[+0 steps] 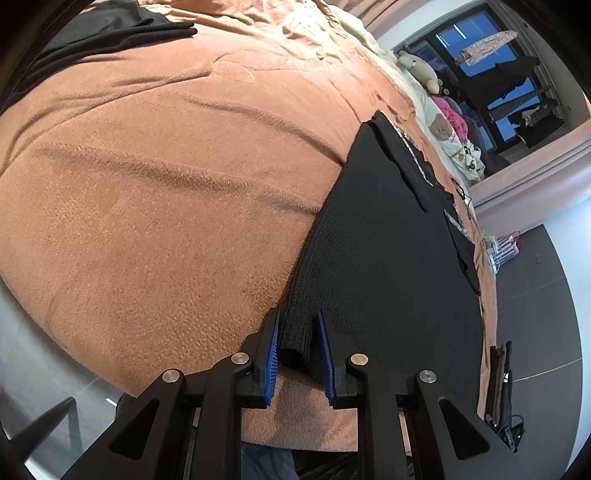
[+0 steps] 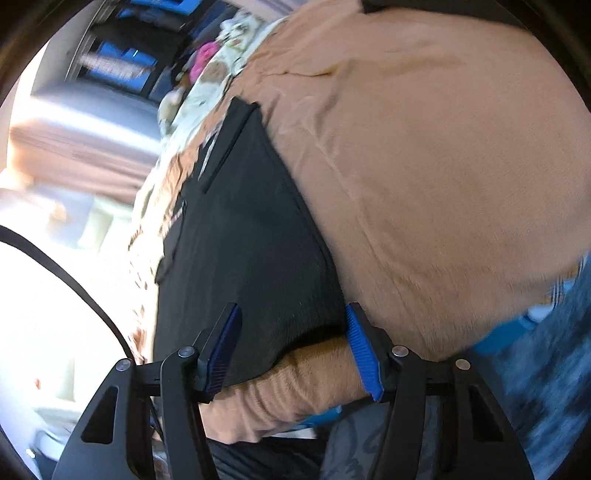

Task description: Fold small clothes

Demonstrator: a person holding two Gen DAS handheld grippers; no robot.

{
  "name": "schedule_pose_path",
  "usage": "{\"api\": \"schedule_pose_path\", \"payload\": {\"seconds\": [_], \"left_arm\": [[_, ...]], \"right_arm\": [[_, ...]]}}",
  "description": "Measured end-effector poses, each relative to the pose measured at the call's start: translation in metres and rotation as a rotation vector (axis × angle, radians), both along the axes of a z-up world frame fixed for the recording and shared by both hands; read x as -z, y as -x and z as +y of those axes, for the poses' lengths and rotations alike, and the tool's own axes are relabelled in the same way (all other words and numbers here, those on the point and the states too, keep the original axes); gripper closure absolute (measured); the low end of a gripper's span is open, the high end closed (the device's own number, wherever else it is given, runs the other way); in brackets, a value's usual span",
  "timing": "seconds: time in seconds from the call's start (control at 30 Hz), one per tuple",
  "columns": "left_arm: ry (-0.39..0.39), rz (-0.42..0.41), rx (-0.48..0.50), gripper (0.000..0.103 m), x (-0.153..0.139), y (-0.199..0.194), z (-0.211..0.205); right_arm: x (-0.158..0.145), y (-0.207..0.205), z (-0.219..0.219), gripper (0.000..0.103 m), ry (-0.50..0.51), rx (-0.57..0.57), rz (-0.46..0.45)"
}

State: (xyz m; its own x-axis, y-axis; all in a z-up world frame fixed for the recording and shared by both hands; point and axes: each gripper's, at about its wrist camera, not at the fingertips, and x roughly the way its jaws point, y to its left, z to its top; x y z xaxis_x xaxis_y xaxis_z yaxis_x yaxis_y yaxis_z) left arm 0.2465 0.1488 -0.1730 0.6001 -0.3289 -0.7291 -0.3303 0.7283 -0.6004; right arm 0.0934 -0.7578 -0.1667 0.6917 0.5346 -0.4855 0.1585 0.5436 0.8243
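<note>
A black knit garment (image 1: 388, 240) lies flat on the orange fleece blanket (image 1: 166, 166), reaching from the bed's near edge toward the far right. My left gripper (image 1: 297, 332) is shut on a bunched fold at the garment's near left corner, blue pads pressing on both sides. In the blurred right wrist view, the same black garment (image 2: 251, 229) runs away from my right gripper (image 2: 293, 332). Its jaws stand wide, and the garment's near edge and a strip of orange blanket (image 2: 424, 147) lie between them. The pads do not visibly press on the cloth.
A second black cloth (image 1: 103, 26) lies at the far left of the bed. Plush toys and printed bedding (image 1: 443, 125) line the far right side, before a dark window (image 1: 498, 74). Grey floor (image 1: 535, 295) is on the right. Blue patterned fabric (image 2: 546, 350) fills the right wrist view's lower right.
</note>
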Motion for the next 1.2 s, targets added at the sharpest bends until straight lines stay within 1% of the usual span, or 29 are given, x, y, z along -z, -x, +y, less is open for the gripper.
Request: {"api": "schedule_pose_path", "payload": {"seconds": [0.1,0.2,0.37,0.47,0.53,0.63,0.7,0.77,0.8,0.83,0.87,0.93,0.97,1.0,1.03,1.2], "left_arm": [[0.008,-0.005,-0.001,0.082,0.003,0.000,0.001],[0.019,-0.010,-0.007,0.082,0.005,-0.002,0.003],[0.019,-0.012,-0.009,0.082,0.006,-0.006,0.004],[0.019,-0.011,-0.008,0.082,0.005,-0.006,0.005],[0.014,-0.013,-0.005,0.082,0.004,-0.006,0.004],[-0.008,-0.019,0.003,0.082,0.003,-0.006,-0.001],[-0.001,-0.021,0.002,0.082,0.003,-0.006,-0.003],[0.009,-0.021,-0.002,0.082,0.004,-0.006,-0.002],[0.015,-0.020,-0.005,0.082,0.005,-0.006,-0.001],[0.016,-0.019,-0.006,0.086,0.005,-0.006,-0.001],[0.010,-0.015,-0.008,0.091,0.005,-0.007,-0.001],[0.009,-0.008,-0.018,0.096,0.005,-0.007,0.001],[0.015,-0.009,-0.021,0.096,0.005,-0.007,0.001],[0.016,-0.010,-0.024,0.096,0.004,-0.006,0.001],[0.012,-0.013,-0.024,0.097,0.002,-0.006,0.001],[0.019,-0.050,-0.033,0.097,-0.012,0.001,0.002]], "right_arm": [[0.006,0.007,-0.002,0.048,-0.042,0.021,0.007],[0.012,0.003,-0.001,0.048,-0.072,0.034,0.013],[0.018,-0.003,0.000,0.048,-0.115,0.075,-0.015],[0.013,0.002,0.004,0.048,-0.095,0.101,-0.046],[0.007,0.005,0.008,0.048,-0.081,0.080,-0.075],[0.010,0.002,0.016,0.048,-0.036,0.042,-0.045],[0.015,-0.002,0.021,0.048,-0.025,0.033,-0.028],[0.014,-0.006,0.022,0.048,-0.013,0.037,-0.043],[0.013,-0.009,0.024,0.052,0.006,0.040,-0.044],[0.011,-0.012,0.024,0.060,0.026,0.040,-0.037],[0.009,-0.014,0.024,0.065,0.041,0.040,-0.027],[0.008,-0.019,0.024,0.087,0.064,0.046,-0.003],[0.006,-0.020,0.024,0.091,0.069,0.048,0.004],[0.004,-0.020,0.023,0.097,0.071,0.048,0.004],[0.001,-0.019,0.024,0.101,0.077,0.044,-0.002],[-0.023,-0.010,0.025,0.102,0.110,0.021,-0.070]]}}
